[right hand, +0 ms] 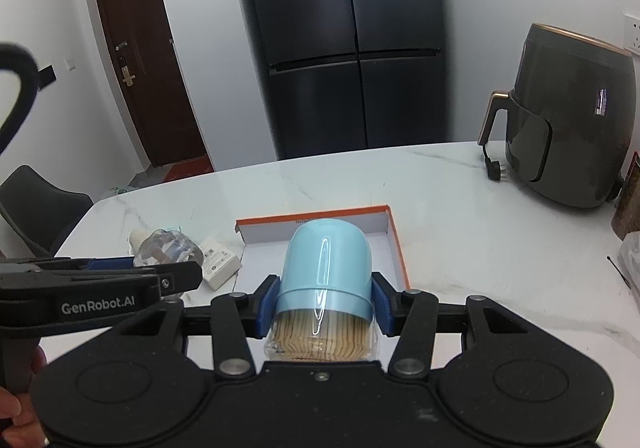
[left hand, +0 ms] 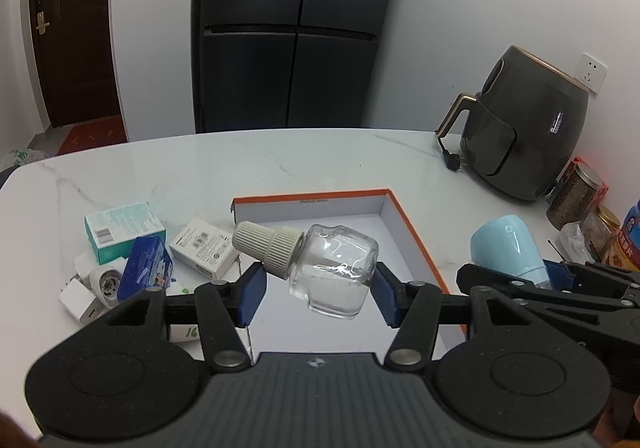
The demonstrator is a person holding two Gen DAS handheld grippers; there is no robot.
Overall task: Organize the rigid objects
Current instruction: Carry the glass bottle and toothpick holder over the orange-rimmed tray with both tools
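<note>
A clear glass bottle [left hand: 336, 268] with a ribbed beige cap hangs tilted in the air, and my left gripper [left hand: 318, 298] is shut on it. Beneath and behind it on the marble table lies a shallow white box with an orange rim [left hand: 412, 232]. My right gripper [right hand: 324, 308] is shut on a toothpick holder [right hand: 326, 268] with a light blue dome lid, held over the same box [right hand: 398, 248]. In the right wrist view the left gripper [right hand: 160, 274] and its bottle [right hand: 168, 248] are at the left. The left wrist view shows the right gripper [left hand: 560, 280] with the blue holder [left hand: 508, 248] at the right.
Left of the box lie small cartons [left hand: 124, 232], a white carton [left hand: 204, 248], a blue pack [left hand: 146, 268] and white plugs [left hand: 92, 292]. A dark air fryer [left hand: 524, 128] with a loose plug, and jars [left hand: 576, 196], stand at the right. A fridge [left hand: 292, 28] stands behind the table.
</note>
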